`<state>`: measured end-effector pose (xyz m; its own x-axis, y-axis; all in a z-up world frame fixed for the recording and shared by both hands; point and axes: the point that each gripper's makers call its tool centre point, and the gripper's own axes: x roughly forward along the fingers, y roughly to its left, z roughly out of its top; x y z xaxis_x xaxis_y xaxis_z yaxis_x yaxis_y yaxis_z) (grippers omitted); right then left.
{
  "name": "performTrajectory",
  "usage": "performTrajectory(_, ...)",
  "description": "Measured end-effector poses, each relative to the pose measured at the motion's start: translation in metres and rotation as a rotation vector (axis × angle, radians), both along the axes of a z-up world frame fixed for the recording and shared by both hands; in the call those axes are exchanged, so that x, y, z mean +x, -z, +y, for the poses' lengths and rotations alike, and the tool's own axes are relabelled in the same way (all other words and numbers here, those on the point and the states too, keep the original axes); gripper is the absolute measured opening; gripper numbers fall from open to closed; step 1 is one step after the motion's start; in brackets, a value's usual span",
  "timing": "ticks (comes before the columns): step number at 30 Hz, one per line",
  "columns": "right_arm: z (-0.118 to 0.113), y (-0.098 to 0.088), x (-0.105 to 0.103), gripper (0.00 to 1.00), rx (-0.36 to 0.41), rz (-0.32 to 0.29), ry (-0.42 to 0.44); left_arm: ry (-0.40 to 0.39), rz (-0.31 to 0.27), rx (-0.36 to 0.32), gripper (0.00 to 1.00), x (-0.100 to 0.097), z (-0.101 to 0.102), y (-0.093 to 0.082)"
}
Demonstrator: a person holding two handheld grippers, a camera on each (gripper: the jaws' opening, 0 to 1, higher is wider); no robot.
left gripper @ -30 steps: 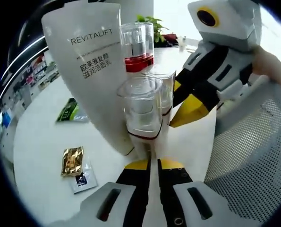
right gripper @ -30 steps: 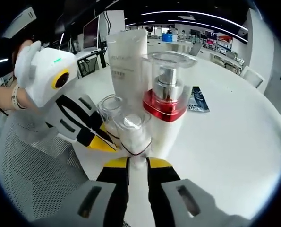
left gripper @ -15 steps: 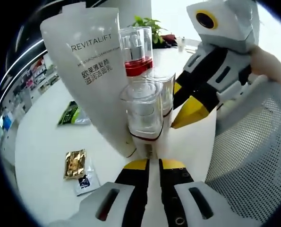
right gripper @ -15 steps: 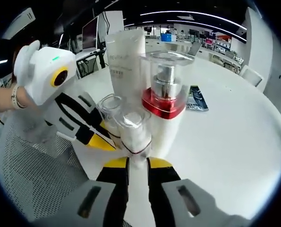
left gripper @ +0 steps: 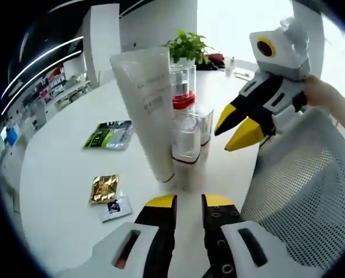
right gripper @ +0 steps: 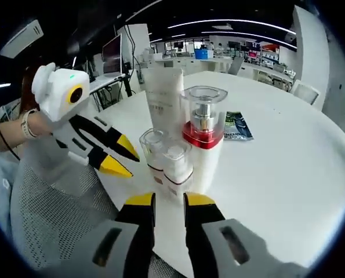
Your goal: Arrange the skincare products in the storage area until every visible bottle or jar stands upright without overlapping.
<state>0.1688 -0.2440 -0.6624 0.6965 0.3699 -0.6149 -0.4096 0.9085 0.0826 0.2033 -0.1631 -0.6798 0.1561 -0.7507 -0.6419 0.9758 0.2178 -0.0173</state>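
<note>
A tall white tube [left gripper: 146, 110] [right gripper: 165, 98] stands upright on the white table [left gripper: 56, 168]. Close beside it stand a clear-capped bottle with a red collar [left gripper: 184, 92] [right gripper: 202, 133] and two small clear-capped bottles [left gripper: 186, 145] [left gripper: 204, 119], all upright. In the right gripper view the small bottles are at the front [right gripper: 178, 165] and to the left [right gripper: 153, 147]. My left gripper [left gripper: 189, 202] is open a short way back from the nearest small bottle, holding nothing; it also shows from the side [right gripper: 121, 157]. My right gripper [right gripper: 169, 201] is open just short of its small bottle, and its yellow tips appear parted [left gripper: 239, 124].
A green sachet [left gripper: 109, 134] [right gripper: 237, 126], a gold sachet [left gripper: 104, 188] and a small pale sachet [left gripper: 115, 208] lie flat on the table. A grey mesh chair [left gripper: 294, 191] [right gripper: 56, 202] stands at the table edge. A potted plant [left gripper: 186, 45] sits far back.
Both grippers have opened and drawn back from the small bottles they were shut on. The bottles and the tube stay upright in their cluster.
</note>
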Motion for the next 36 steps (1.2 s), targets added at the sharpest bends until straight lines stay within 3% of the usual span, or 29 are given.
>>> performTrajectory(16,0.018,-0.053,-0.011,0.35,0.069,-0.106,-0.033,-0.104,0.007,-0.059,0.28,-0.002,0.034,-0.038)
performTrajectory(26,0.026,-0.062,-0.017,0.43,0.116,-0.120,-0.042,-0.154,0.017,-0.098,0.35,-0.006,0.048,-0.053)
performTrajectory(36,0.028,-0.072,-0.010,0.46,0.135,-0.152,-0.048,-0.170,0.020,-0.102,0.36,-0.006,0.054,-0.054)
